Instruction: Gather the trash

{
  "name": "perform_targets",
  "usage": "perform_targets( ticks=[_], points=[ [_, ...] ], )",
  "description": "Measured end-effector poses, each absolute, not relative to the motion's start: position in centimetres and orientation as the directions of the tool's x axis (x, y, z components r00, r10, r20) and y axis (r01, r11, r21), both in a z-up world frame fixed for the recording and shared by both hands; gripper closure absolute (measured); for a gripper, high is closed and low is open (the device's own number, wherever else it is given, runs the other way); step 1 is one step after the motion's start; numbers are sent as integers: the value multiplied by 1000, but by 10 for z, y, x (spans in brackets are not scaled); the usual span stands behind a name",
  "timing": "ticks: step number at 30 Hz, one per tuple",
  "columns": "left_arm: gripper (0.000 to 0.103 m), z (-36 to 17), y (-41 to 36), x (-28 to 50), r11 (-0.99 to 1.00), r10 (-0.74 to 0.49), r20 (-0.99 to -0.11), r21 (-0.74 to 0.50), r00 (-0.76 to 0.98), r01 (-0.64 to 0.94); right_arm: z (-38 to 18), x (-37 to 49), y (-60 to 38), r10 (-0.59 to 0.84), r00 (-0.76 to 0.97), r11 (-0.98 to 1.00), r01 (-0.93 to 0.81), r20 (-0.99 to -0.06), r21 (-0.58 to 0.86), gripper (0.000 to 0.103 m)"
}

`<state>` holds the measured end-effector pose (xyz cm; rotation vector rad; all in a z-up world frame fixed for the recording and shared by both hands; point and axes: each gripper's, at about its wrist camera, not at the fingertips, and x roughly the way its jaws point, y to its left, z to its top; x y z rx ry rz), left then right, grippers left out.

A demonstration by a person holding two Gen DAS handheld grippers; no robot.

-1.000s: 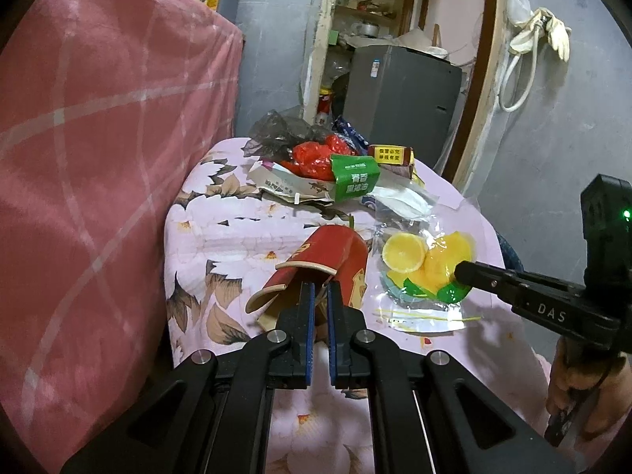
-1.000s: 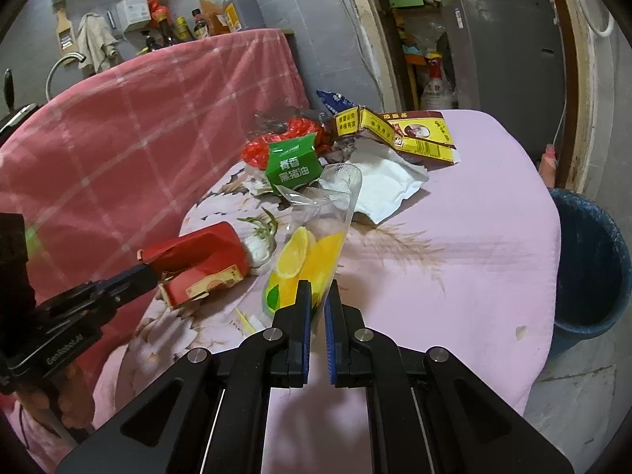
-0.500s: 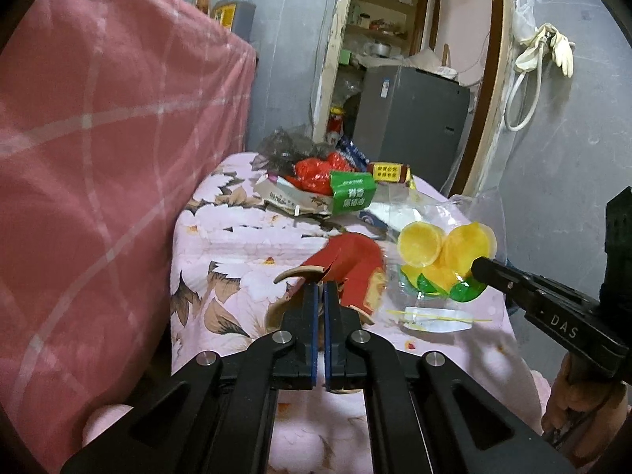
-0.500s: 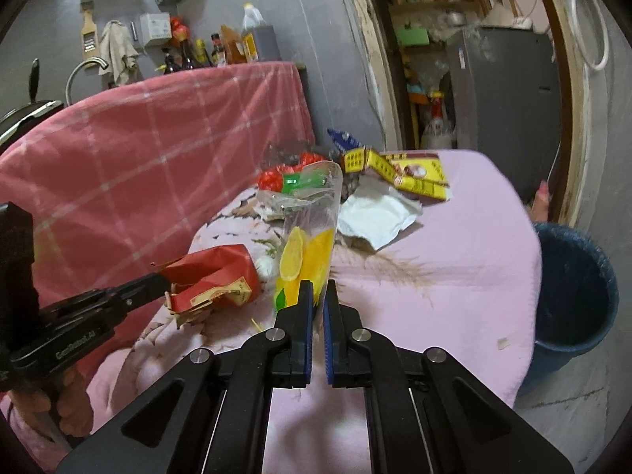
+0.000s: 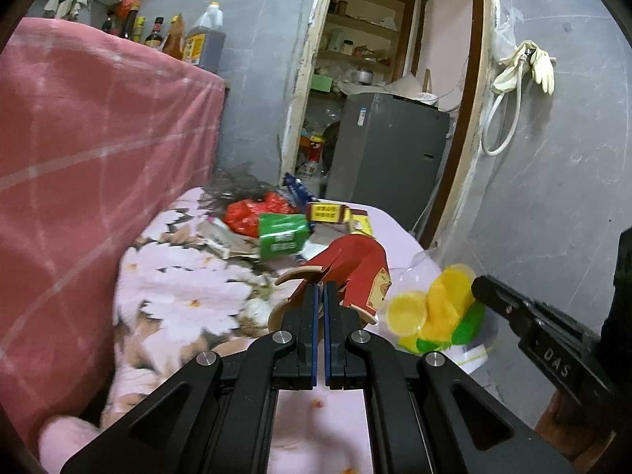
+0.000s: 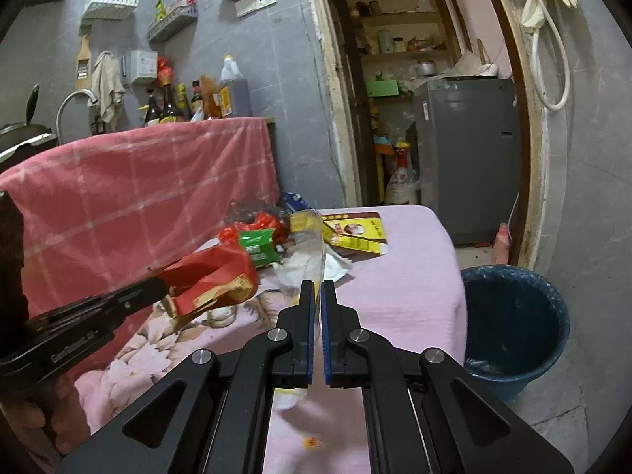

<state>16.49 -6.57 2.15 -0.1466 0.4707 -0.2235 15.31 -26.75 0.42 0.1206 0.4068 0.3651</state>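
The left gripper (image 5: 320, 290) pinches the red carton (image 5: 353, 268) above the table (image 5: 177, 276); the right gripper (image 6: 317, 290) pinches the lemon-slice bag (image 5: 434, 316) beside the carton.

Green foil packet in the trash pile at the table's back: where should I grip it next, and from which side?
Judging from its pose, take the green foil packet by its near lower edge, which juts free toward the camera. Come from the front, over the floral tablecloth: the red crumpled plastic bag crowds behind it and the yellow flat carton lies to its right.
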Motion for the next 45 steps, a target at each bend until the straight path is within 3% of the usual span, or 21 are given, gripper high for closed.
perform_targets(
  ticks=[14, 21, 27, 29, 36, 45],
  points=[
    [102, 22, -120, 201, 949, -301, -448, -225, 842, 219, 22, 179, -323, 260, 913, 965, -239, -314, 104, 103],
    [103, 17, -126, 213, 948, -303, -469, -240, 830, 211, -12, 212, -357, 393, 812, 913, -289, -431, 288, 101],
    [103, 4, -128, 211, 948, -309, -507, -230, 804, 220, -41, 198, -367, 380, 795, 912, -235, -473, 336, 92],
    [102, 3, -132, 211, 947, -314, -509, -232, 802, 224, -44, 195, -376, 360, 802, 914, -200, -476, 354, 84],
    [102, 7, -164, 218, 931, -362, -501, -241, 786, 276, -39, 188, -403, 273, 850, 931, -116, -450, 346, 82],
    [102, 4, -222, 250, 905, -425, -522, -245, 740, 347, -49, 185, -446, 215, 859, 932, -37, -464, 362, 65]
  ],
)
